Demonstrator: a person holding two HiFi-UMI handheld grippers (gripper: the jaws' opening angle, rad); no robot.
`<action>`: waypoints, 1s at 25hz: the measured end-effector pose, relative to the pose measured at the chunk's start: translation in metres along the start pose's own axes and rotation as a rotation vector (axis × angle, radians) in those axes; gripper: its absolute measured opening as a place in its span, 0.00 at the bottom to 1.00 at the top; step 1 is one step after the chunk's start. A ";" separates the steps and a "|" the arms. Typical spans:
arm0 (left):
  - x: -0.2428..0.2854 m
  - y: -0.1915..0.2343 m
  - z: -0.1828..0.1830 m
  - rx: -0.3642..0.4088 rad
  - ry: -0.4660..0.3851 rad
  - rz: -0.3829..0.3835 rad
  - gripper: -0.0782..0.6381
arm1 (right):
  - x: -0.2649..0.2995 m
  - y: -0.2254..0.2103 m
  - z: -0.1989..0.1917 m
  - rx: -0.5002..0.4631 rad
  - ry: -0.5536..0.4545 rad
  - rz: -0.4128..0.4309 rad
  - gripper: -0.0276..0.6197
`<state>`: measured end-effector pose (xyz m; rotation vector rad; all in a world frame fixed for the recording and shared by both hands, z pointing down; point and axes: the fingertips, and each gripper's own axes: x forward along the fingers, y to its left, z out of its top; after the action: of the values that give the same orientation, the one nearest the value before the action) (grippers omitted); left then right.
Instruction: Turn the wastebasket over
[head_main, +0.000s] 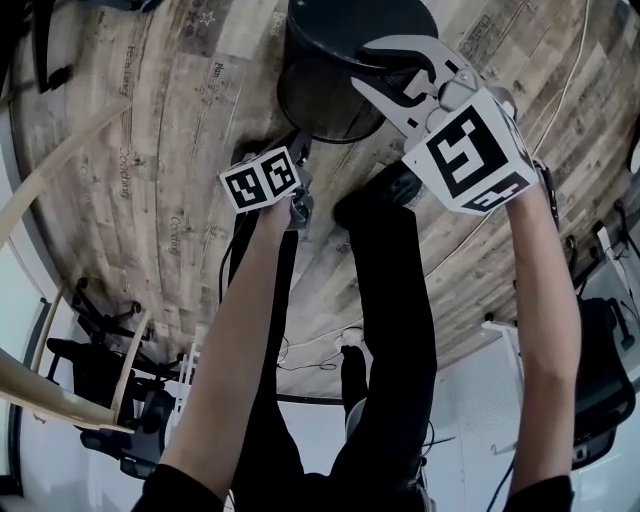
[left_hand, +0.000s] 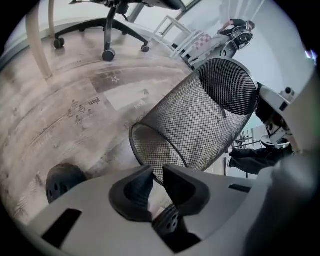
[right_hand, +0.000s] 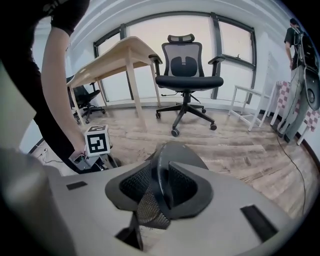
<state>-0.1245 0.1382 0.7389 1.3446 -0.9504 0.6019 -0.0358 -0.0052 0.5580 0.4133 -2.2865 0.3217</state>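
The black wire-mesh wastebasket (head_main: 325, 95) hangs tilted above the wooden floor, held between both grippers. Seen from the left gripper view, the wastebasket (left_hand: 200, 125) has its open mouth low and towards me and its solid bottom up at the right. My left gripper (left_hand: 157, 181) is shut on the wire rim of the mouth, which runs between its pads. In the head view the left gripper (head_main: 300, 150) sits under its marker cube, at the basket's near edge. My right gripper (right_hand: 163, 186) is shut on the edge of the wastebasket (right_hand: 150, 207) at its bottom end, with mesh showing between the pads. From above, the right gripper (head_main: 392, 68) reaches onto the dark base.
An office chair (right_hand: 187, 75), a wooden table (right_hand: 120, 55) and a white rack (right_hand: 250, 100) stand beyond the basket. The person's black shoes (head_main: 375, 195) are right beside it, one shoe (left_hand: 62, 182) at the left gripper view's lower left. A thin cable (head_main: 560, 90) lies on the floor.
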 end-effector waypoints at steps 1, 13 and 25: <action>-0.002 -0.002 -0.001 0.001 0.005 -0.004 0.21 | 0.001 0.001 0.000 0.000 0.001 -0.001 0.24; -0.065 -0.071 0.061 0.000 -0.165 -0.168 0.35 | -0.004 0.009 -0.005 0.048 0.000 0.001 0.24; -0.096 -0.129 0.145 -0.116 -0.323 -0.326 0.53 | -0.006 0.024 -0.006 0.080 -0.007 0.035 0.23</action>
<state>-0.0990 -0.0099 0.5826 1.4777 -0.9778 0.0794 -0.0370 0.0196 0.5547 0.4161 -2.2954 0.4314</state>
